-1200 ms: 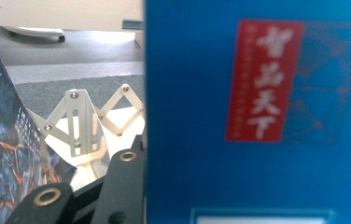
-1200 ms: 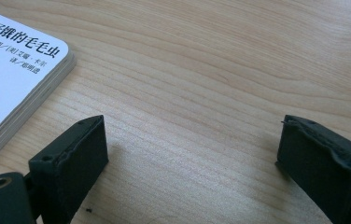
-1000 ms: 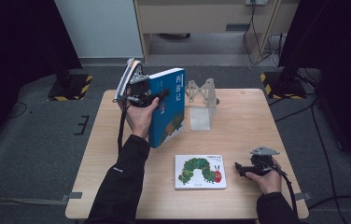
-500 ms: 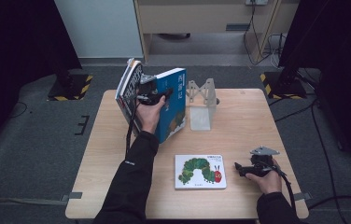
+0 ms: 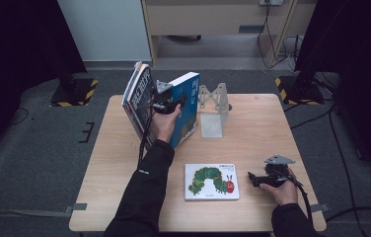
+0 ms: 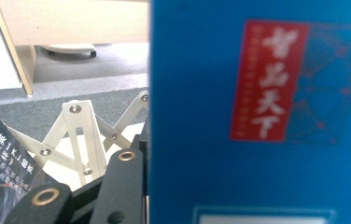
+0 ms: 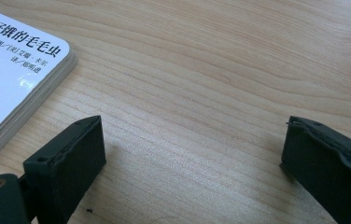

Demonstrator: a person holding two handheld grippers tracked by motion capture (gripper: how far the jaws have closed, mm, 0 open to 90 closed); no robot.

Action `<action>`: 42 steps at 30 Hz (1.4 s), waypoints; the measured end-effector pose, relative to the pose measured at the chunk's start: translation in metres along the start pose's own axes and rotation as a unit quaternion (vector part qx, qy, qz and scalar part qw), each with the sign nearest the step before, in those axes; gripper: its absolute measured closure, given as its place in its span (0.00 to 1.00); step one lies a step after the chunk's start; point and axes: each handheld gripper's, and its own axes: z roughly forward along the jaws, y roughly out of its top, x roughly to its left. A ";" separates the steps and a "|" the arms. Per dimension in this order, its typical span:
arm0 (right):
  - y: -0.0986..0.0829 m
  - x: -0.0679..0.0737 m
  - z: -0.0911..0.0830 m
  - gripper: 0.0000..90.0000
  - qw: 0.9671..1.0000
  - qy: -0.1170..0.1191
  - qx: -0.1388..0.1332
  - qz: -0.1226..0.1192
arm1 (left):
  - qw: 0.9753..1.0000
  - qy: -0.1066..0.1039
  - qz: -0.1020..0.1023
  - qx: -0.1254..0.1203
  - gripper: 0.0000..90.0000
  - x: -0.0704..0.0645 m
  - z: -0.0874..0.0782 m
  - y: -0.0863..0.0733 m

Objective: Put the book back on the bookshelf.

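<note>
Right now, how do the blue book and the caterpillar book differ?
The blue book stands tilted near the rack, gripped by the left tool; the caterpillar book lies flat at the table's front, untouched, beside the open right tool. The blue book looks larger, with a blue cover; the caterpillar book's is white. Both are closed.

Black long sleeves; black grippers w/ brass-ringed screw holes, grey triangular top plates, trailing cables.

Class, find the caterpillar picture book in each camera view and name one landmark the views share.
High view: caterpillar picture book lies flat, front centre of the table.
Left gripper view: not in it.
Right gripper view: its white corner at upper left.
Shared landmark: the metal folding bookstand, in the high and left gripper views.
</note>
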 end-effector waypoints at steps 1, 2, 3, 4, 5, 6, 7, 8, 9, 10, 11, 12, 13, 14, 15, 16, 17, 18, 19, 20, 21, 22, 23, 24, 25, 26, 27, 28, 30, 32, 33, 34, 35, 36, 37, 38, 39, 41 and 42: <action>0.000 0.000 0.000 0.07 1.000 0.000 0.000 -0.001 | 1.000 0.001 0.000 -0.003 0.66 0.000 -0.001 -0.002; 0.000 0.000 0.000 0.07 1.000 0.001 0.000 -0.001 | 1.000 0.003 0.001 -0.003 0.66 -0.001 -0.003 -0.003; 0.000 0.000 0.000 0.07 1.000 0.000 0.000 -0.001 | 1.000 0.005 0.003 -0.003 0.66 -0.001 -0.005 -0.004; 0.000 0.001 0.000 0.07 1.000 0.001 0.000 0.000 | 1.000 0.006 0.005 -0.001 0.66 -0.001 -0.007 -0.005; 0.000 0.001 0.000 0.07 1.000 0.001 0.001 0.000 | 1.000 0.007 0.007 0.000 0.66 -0.001 -0.009 -0.006; 0.000 0.001 0.000 0.07 1.000 0.001 0.000 0.001 | 1.000 0.008 0.007 -0.001 0.66 -0.001 -0.011 -0.008; 0.000 0.001 0.000 0.07 1.000 0.001 0.000 0.001 | 1.000 0.009 0.010 0.001 0.66 0.000 -0.013 -0.009; 0.000 0.001 0.000 0.07 1.000 0.001 0.000 0.000 | 1.000 0.008 0.011 0.001 0.66 0.000 -0.015 -0.010; 0.000 0.001 0.000 0.07 1.000 0.000 0.000 0.001 | 1.000 0.008 0.013 0.003 0.66 0.000 -0.017 -0.011; 0.000 0.001 0.000 0.07 1.000 0.000 0.000 0.001 | 1.000 0.008 0.013 0.003 0.66 0.000 -0.017 -0.011; 0.000 0.001 0.000 0.07 1.000 0.000 0.000 0.000 | 1.000 0.010 0.016 0.003 0.66 0.000 -0.020 -0.014; 0.000 0.001 0.000 0.07 1.000 0.000 0.000 0.001 | 1.000 0.010 0.018 0.002 0.66 -0.001 -0.022 -0.016; 0.000 0.001 0.000 0.07 1.000 0.000 0.000 0.001 | 1.000 0.010 0.020 0.002 0.66 -0.001 -0.024 -0.017; 0.000 0.002 0.000 0.07 1.000 0.000 0.000 0.001 | 1.000 0.010 0.019 0.002 0.66 -0.001 -0.026 -0.018; 0.000 0.002 0.000 0.07 1.000 0.000 0.000 0.001 | 1.000 0.010 0.020 0.005 0.66 0.000 -0.028 -0.020; 0.000 0.001 0.000 0.06 1.000 0.000 0.001 0.000 | 1.000 0.011 0.020 0.007 0.66 0.000 -0.030 -0.021; 0.000 0.002 0.000 0.06 1.000 0.000 0.001 0.000 | 1.000 0.013 0.020 0.007 0.66 0.001 -0.032 -0.023; 0.000 0.002 0.000 0.06 1.000 0.000 0.001 0.000 | 1.000 0.014 0.018 0.005 0.66 0.002 -0.034 -0.025; 0.000 0.002 0.000 0.06 1.000 0.000 0.001 0.001 | 1.000 0.016 0.016 0.004 0.66 0.003 -0.036 -0.027; 0.000 0.002 0.000 0.06 1.000 -0.001 0.001 0.001 | 1.000 0.018 0.015 0.004 0.66 0.004 -0.038 -0.030; 0.000 0.002 0.000 0.06 1.000 0.000 0.002 0.002 | 1.000 0.018 0.012 0.003 0.66 0.005 -0.040 -0.032; 0.000 0.002 0.000 0.06 1.000 0.000 0.002 0.002 | 1.000 0.017 0.010 0.000 0.66 0.006 -0.042 -0.034; 0.000 0.002 0.000 0.06 1.000 0.000 0.002 0.002 | 1.000 0.016 0.012 0.000 0.66 0.007 -0.043 -0.035; 0.000 0.002 0.000 0.06 1.000 -0.001 0.002 0.002 | 1.000 0.015 0.011 -0.002 0.65 0.008 -0.045 -0.037; 0.000 0.002 0.000 0.06 1.000 -0.001 0.002 0.000 | 1.000 0.016 0.010 -0.004 0.65 0.008 -0.046 -0.039; 0.000 0.002 0.000 0.05 1.000 -0.001 0.002 0.000 | 1.000 0.017 0.007 -0.005 0.65 0.008 -0.047 -0.040; 0.000 0.002 0.000 0.05 1.000 -0.001 0.002 0.000 | 1.000 0.018 0.008 -0.008 0.65 0.008 -0.048 -0.041; 0.000 0.002 0.000 0.05 1.000 -0.001 0.002 0.000 | 1.000 0.019 0.011 -0.009 0.65 0.008 -0.049 -0.043; 0.000 0.002 0.001 0.05 1.000 -0.001 0.002 0.000 | 1.000 0.021 0.012 -0.012 0.65 0.008 -0.051 -0.045; 0.000 0.002 0.001 0.05 1.000 -0.001 0.002 0.000 | 1.000 0.025 0.008 -0.014 0.64 0.008 -0.052 -0.047; 0.000 0.002 0.001 0.05 1.000 -0.002 0.001 -0.001 | 0.999 0.027 0.009 -0.015 0.64 0.008 -0.052 -0.047; 0.000 0.002 0.001 0.05 1.000 -0.001 0.001 -0.001 | 0.999 0.026 0.011 -0.017 0.64 0.007 -0.052 -0.048; 0.000 0.002 0.001 0.05 1.000 -0.002 0.001 -0.001 | 0.999 0.025 0.015 -0.018 0.64 0.006 -0.053 -0.049; 0.000 0.002 0.001 0.05 1.000 -0.001 0.002 0.000 | 0.999 0.023 0.017 -0.019 0.64 0.005 -0.053 -0.050; 0.000 0.003 0.001 0.05 1.000 -0.001 0.003 0.002 | 0.999 0.020 0.020 -0.019 0.64 0.003 -0.054 -0.050; 0.000 0.003 0.001 0.05 1.000 -0.001 0.003 0.002 | 0.999 0.020 0.020 -0.019 0.64 0.003 -0.054 -0.050; 0.000 0.003 0.001 0.05 1.000 -0.001 0.003 0.002 | 0.999 0.016 0.026 -0.020 0.63 0.000 -0.055 -0.051; 0.001 0.003 0.001 0.05 1.000 -0.001 0.003 0.001 | 0.999 0.014 0.030 -0.019 0.63 -0.004 -0.056 -0.053; 0.001 0.003 0.001 0.05 1.000 -0.001 0.003 0.001 | 0.999 0.013 0.033 -0.017 0.63 -0.006 -0.056 -0.053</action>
